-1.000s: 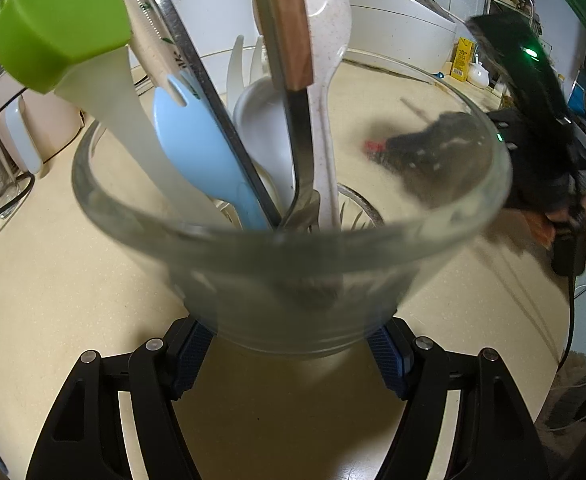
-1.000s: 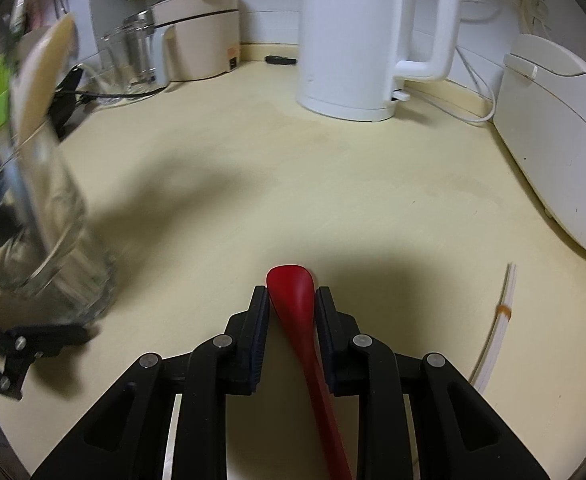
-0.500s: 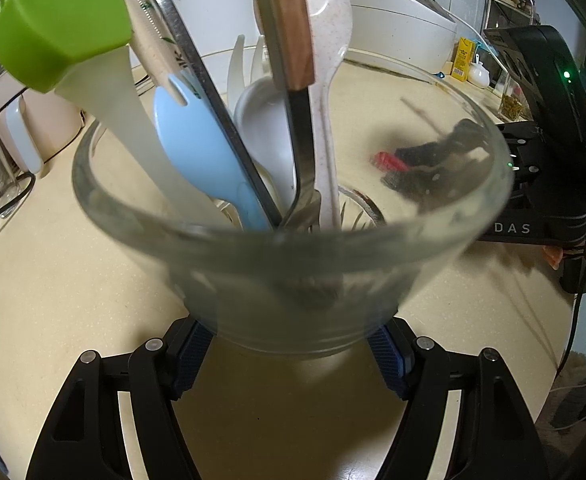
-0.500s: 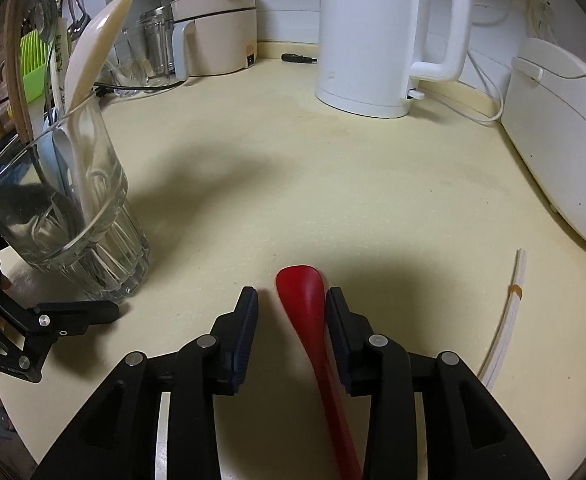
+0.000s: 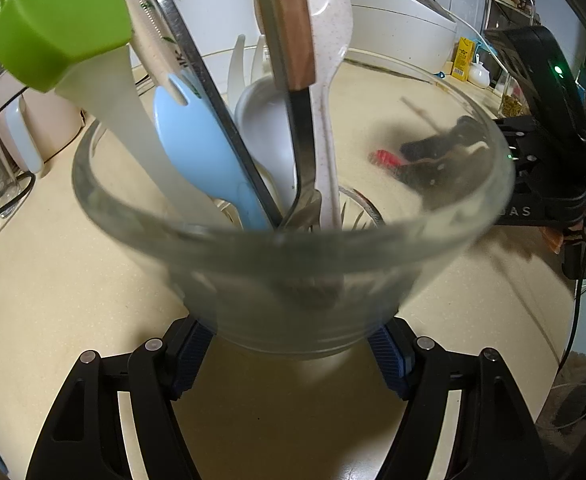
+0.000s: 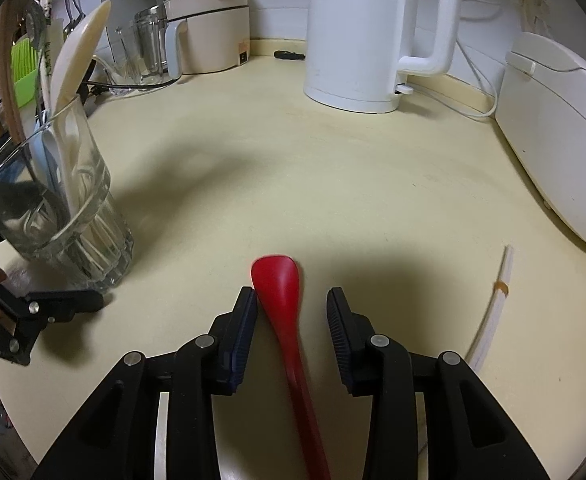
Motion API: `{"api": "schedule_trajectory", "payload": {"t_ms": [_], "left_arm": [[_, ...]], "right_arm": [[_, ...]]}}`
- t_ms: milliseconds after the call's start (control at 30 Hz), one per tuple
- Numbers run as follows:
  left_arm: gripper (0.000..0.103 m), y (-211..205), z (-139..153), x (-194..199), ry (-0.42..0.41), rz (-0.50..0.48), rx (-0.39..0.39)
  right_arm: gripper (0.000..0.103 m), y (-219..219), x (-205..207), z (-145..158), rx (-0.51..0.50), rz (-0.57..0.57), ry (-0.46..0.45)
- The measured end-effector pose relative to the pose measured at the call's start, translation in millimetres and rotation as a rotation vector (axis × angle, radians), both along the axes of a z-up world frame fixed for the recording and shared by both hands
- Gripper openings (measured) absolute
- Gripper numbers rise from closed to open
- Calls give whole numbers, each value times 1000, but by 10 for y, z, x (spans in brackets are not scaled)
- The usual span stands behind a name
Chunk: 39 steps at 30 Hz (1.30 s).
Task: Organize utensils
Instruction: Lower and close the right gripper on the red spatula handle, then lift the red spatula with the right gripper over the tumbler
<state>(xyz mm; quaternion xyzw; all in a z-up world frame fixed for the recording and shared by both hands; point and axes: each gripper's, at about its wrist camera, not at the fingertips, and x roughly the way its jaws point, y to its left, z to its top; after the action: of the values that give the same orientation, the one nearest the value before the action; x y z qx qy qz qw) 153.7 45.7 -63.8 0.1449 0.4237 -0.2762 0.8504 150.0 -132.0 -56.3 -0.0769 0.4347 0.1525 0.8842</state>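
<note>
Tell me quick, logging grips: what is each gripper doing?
Left gripper: closed on the glass of utensils.
Right gripper: open, jaws apart around the red spoon.

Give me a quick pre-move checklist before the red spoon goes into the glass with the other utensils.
1. Left gripper clamped on the glass: ok, both pads press its base.
2. Glass upright: not ok, it leans in the right wrist view.
3. Right gripper gripping the red spoon: not ok, the jaws stand apart; only the left pad is near the bowl.
4. Spoon lifted off the counter: cannot tell, its handle runs out of frame below.
5. Room in the glass: ok, the utensils crowd one side and the other side is open.
6. Path from spoon to glass: ok, bare counter between them.
</note>
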Motion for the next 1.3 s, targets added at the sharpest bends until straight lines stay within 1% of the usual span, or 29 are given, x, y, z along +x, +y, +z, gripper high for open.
{"api": "schedule_trajectory", "payload": {"t_ms": [167,200,233,267,367,500,567,667,900,1133,1233,1300], "left_arm": [[77,4,0,5,0,0,0],[77,0,0,0,0,0,0],[77,0,0,0,1,0,-1],[77,7,-1,8,2,0,-2],[77,11,0,21,3,0,-2],[77,7,0,16,2,0,-2],[77,16,-1,27,2,0,-2],[77,24,-2,33,3,0,-3],[77,30,-3,49,-3,0,3],[77,46,-10,72,-7,-1,6],[77,60,-14,85,-5,-4,4],[77,47,-10,63,-6,-3,5]], "right_arm": [[37,106,76,-12,-3,35,6],[35,117,87,-12,0,38,11],[29,124,90,-12,1,43,12],[25,136,87,-11,3,51,12],[25,145,81,-10,6,47,12],[25,117,73,0,35,23,15],[25,96,64,44,52,11,2],[25,51,2,205,95,-5,-40],[25,-35,-174,712,215,-34,-158],[25,15,-325,1215,289,-20,-286],[25,45,-371,1431,350,-2,-325],[25,85,-375,1549,408,24,-333]]}}
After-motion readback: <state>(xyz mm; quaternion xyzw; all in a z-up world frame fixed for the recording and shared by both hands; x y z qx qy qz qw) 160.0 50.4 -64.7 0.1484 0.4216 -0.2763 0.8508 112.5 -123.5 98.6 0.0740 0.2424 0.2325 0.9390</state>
